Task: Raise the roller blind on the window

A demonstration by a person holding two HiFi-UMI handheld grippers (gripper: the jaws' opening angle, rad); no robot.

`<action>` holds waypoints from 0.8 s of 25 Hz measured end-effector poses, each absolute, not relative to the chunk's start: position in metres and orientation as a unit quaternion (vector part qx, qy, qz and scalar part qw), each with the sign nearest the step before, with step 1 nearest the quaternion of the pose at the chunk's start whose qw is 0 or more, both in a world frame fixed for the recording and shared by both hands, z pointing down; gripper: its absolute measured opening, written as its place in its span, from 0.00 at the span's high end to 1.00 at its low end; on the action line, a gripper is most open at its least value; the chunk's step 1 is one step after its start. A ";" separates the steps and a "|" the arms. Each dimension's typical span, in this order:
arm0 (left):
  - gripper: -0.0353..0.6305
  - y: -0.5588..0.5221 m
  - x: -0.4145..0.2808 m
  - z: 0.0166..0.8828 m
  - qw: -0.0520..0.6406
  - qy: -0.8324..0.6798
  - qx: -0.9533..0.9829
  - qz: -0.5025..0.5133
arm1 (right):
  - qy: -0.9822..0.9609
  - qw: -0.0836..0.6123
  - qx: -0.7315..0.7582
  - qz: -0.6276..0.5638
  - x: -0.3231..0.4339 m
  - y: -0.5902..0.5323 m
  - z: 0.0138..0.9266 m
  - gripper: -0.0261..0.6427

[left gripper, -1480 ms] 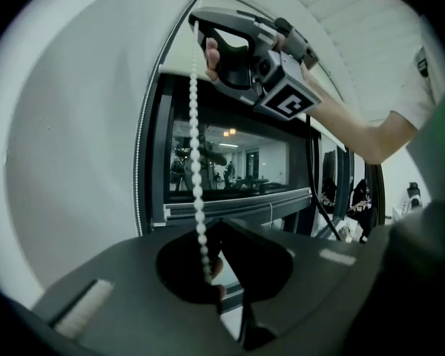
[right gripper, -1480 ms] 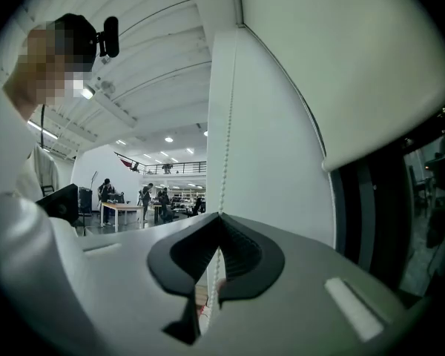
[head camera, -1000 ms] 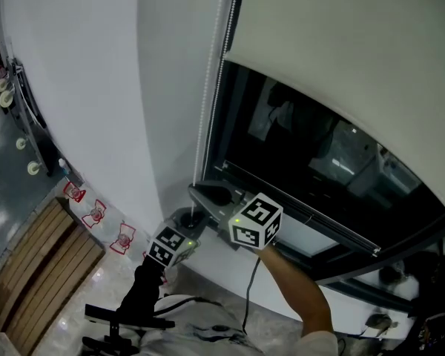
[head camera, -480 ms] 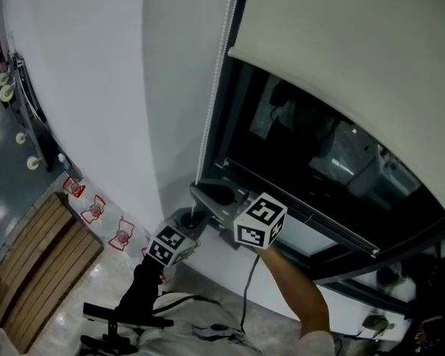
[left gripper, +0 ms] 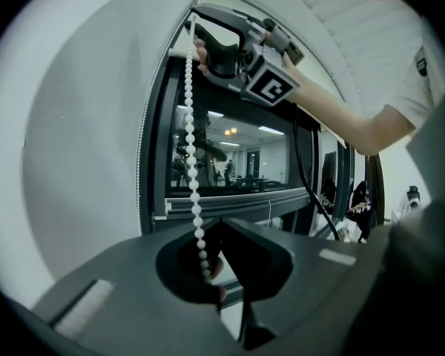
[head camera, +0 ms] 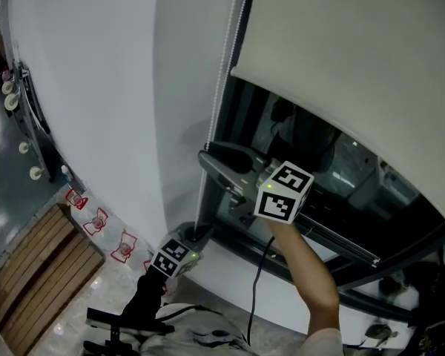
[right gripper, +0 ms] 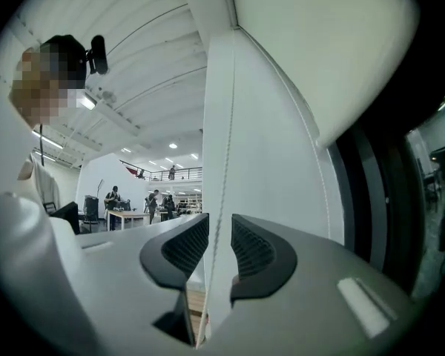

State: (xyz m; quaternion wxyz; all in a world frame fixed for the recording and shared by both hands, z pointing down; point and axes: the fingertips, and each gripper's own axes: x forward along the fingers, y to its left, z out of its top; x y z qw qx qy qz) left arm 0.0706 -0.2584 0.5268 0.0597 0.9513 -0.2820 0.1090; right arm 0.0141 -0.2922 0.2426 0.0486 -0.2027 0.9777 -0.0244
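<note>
Bead chain [head camera: 224,80] hangs down the left edge of the window [head camera: 334,173]. It looks light and limp, and the small smooth beads would slip through loose pads, so I'd pinch square on a bead. My left gripper [left gripper: 213,271], low by the window's bottom-left corner, is clamped tight on the chain. My right gripper [right gripper: 219,247], higher up that same edge, has just been opening its jaws. The chain runs between the ribbed pads [right gripper: 187,247], not pinched. Roller blind [head camera: 356,58] covers the window's upper part, with bare glass below its hem. The fabric is probably light: steady pulls, no jerks. No containers in view.
</note>
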 end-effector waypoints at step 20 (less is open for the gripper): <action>0.95 -0.254 0.073 0.525 0.056 -0.279 0.953 0.102 | 0.971 0.098 -0.204 0.075 0.012 -0.321 0.017 0.82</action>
